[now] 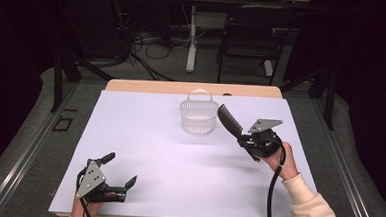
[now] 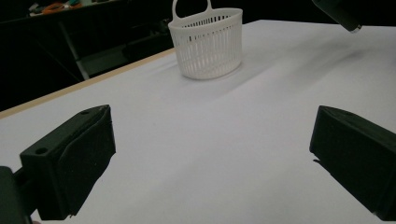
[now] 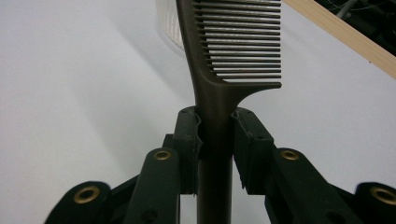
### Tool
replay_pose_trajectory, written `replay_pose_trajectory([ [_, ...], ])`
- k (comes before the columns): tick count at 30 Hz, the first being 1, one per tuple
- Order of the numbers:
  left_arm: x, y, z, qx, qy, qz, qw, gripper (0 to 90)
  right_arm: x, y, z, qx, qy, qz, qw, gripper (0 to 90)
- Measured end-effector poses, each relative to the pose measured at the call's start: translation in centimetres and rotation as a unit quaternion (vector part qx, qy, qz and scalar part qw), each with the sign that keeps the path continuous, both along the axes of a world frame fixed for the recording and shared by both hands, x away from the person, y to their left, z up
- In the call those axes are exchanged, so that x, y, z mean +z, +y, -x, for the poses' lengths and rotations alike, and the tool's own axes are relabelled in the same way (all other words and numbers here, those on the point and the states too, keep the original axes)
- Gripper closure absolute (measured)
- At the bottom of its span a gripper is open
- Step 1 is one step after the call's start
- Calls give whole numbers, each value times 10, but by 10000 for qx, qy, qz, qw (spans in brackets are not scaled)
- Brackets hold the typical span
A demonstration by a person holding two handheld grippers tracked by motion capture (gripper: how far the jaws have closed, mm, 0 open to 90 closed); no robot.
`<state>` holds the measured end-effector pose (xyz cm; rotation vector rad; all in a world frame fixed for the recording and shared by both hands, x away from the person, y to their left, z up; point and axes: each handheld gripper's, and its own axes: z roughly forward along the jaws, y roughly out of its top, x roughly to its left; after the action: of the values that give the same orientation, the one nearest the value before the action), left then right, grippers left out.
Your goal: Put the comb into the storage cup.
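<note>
A white-covered table spreads under my two hand-held grippers, with a white slatted plastic basket standing upright near its far edge, its handle arched above the rim. My right gripper is clamped narrow on the handle of a dark plastic comb, just below where the teeth begin, and carries it in the air, teeth-end angled up toward the basket and just beside it on the right. I judge the comb light, stiff and smooth enough to pivot between the pads, its fine teeth the part most likely to bend or snag, so the solid handle is the sound place to hold it. My left gripper rests low at the near left corner, jaws spread wide and empty, well apart from the basket. Nothing lies between comb and basket; the raised basket handle is the one thing the teeth could catch.
</note>
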<state>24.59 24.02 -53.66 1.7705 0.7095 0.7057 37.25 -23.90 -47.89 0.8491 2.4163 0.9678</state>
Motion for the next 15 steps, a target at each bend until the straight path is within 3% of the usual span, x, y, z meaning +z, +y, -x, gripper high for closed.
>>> replay_pose_trajectory([
  [15, 0, 0, 0, 10, -17, -14, 10000, 3, 0, 5, -3, -75, -229, -93, 9997, 724],
])
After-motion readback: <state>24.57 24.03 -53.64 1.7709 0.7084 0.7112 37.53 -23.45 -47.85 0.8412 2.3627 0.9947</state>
